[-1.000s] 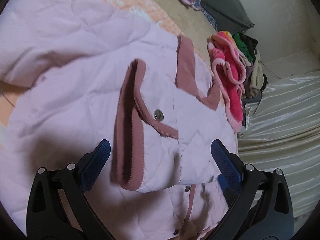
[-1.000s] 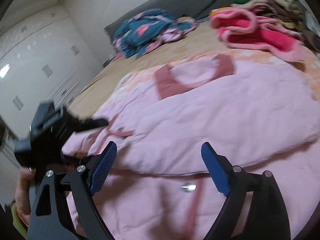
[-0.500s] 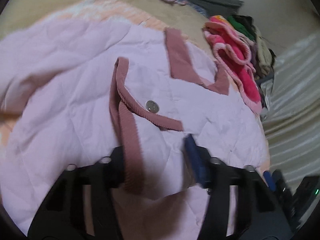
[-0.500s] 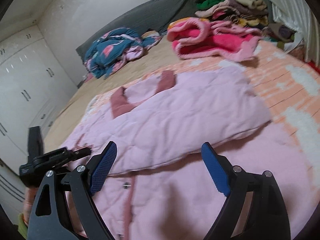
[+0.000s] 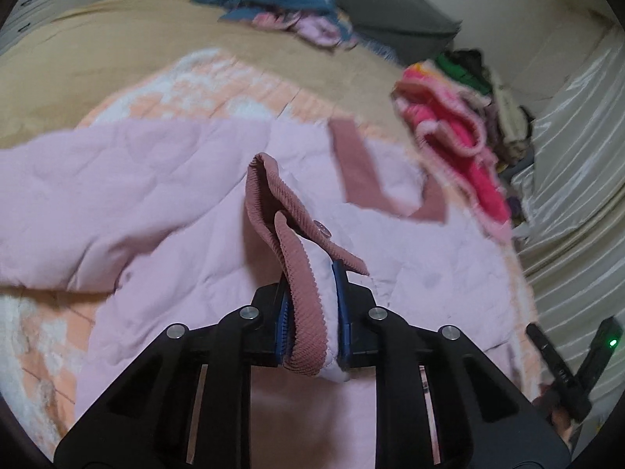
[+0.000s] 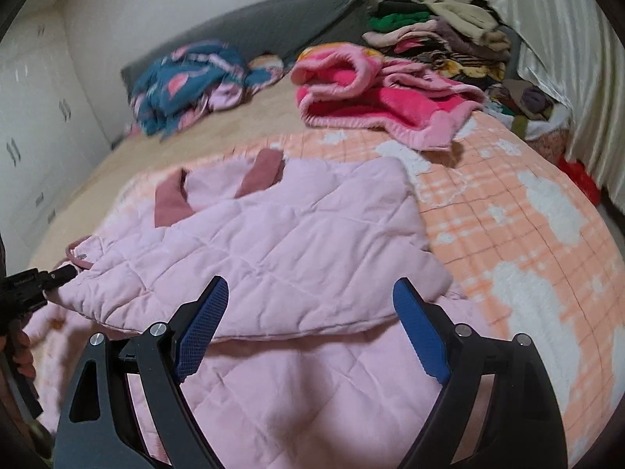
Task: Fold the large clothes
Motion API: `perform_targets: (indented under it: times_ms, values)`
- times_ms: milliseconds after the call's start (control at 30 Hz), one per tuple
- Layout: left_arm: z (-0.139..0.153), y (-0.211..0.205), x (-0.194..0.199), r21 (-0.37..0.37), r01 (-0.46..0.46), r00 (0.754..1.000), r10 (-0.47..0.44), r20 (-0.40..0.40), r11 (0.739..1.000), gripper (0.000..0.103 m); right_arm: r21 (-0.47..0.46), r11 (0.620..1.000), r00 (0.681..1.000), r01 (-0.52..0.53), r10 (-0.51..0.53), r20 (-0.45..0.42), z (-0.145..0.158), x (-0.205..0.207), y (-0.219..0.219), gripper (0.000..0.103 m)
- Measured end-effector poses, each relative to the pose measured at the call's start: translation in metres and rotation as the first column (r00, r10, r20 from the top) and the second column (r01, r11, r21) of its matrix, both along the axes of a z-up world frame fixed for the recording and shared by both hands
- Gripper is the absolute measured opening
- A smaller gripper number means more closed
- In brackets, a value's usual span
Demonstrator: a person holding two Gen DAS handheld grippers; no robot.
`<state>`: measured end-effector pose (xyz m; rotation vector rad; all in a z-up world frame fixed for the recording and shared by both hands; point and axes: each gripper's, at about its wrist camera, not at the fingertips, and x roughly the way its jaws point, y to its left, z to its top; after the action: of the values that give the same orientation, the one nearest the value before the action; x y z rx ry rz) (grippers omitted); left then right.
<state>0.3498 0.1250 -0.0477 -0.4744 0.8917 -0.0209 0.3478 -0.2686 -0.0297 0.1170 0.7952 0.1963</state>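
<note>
Your left claw (image 5: 310, 308) is clamped on the pink jacket's ribbed cuff; your right claw (image 6: 308, 328) hangs spread and empty over the jacket.

Nearest you, the left claw's blue pads (image 5: 339, 301) press together on the dusty-rose cuff (image 5: 300, 273) of the quilted pink jacket (image 6: 273, 250), lifting it off the jacket body, a snap button (image 5: 323, 229) showing just past the pads. The right claw's jaws stand wide, touching nothing, above the jacket's folded-over sleeve. The jacket lies spread on the bed's orange-and-white checked blanket (image 6: 508, 211). Beyond the jacket's collar lies a hot-pink fleece garment (image 6: 375, 97), then a stack of folded clothes (image 6: 441, 39) and a blue patterned garment (image 6: 187, 78), with a grey headboard cushion (image 6: 273, 19) farthest.
</note>
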Motion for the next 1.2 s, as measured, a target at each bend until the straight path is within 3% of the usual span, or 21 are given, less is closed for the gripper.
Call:
perform_targets:
  times_ms: [167,400,533,733,867,1033,1200]
  values:
    - [-0.016,0.002,0.001,0.068,-0.001,0.999,0.004,-0.04,0.998,0.013,-0.05,0.999,0.999,-0.017,0.015,-0.043,-0.01,0.023,0.015,0.085]
    - [-0.022,0.0,-0.001,0.126,0.002,0.998,0.007,-0.069,0.992,0.018,-0.064,0.998,0.98,-0.025,0.012,-0.198,-0.046,0.049,0.013,0.086]
    - [-0.032,-0.003,0.0,0.208,0.003,0.995,0.017,-0.097,0.978,0.023,-0.01,1.0,0.978,0.005,-0.007,-0.207,-0.058,0.047,0.005,0.086]
    - [-0.029,-0.008,-0.007,0.235,0.016,0.994,0.009,-0.107,0.972,0.024,-0.037,0.999,0.981,0.03,-0.036,-0.193,-0.052,0.03,0.008,0.086]
    - [-0.026,-0.01,-0.012,0.238,0.03,0.993,-0.003,-0.116,0.971,0.032,-0.03,0.999,0.983,0.045,-0.049,-0.177,-0.044,0.015,0.006,0.086]
    - [-0.017,-0.013,-0.02,0.252,0.028,0.995,-0.002,-0.101,0.967,0.056,0.05,0.995,0.981,0.089,-0.079,-0.178,-0.037,-0.003,0.0,0.086]
    - [-0.007,-0.01,-0.03,0.255,-0.002,0.997,0.022,-0.078,0.967,0.084,0.093,0.992,0.986,0.085,-0.071,-0.15,-0.021,-0.022,0.003,0.094]
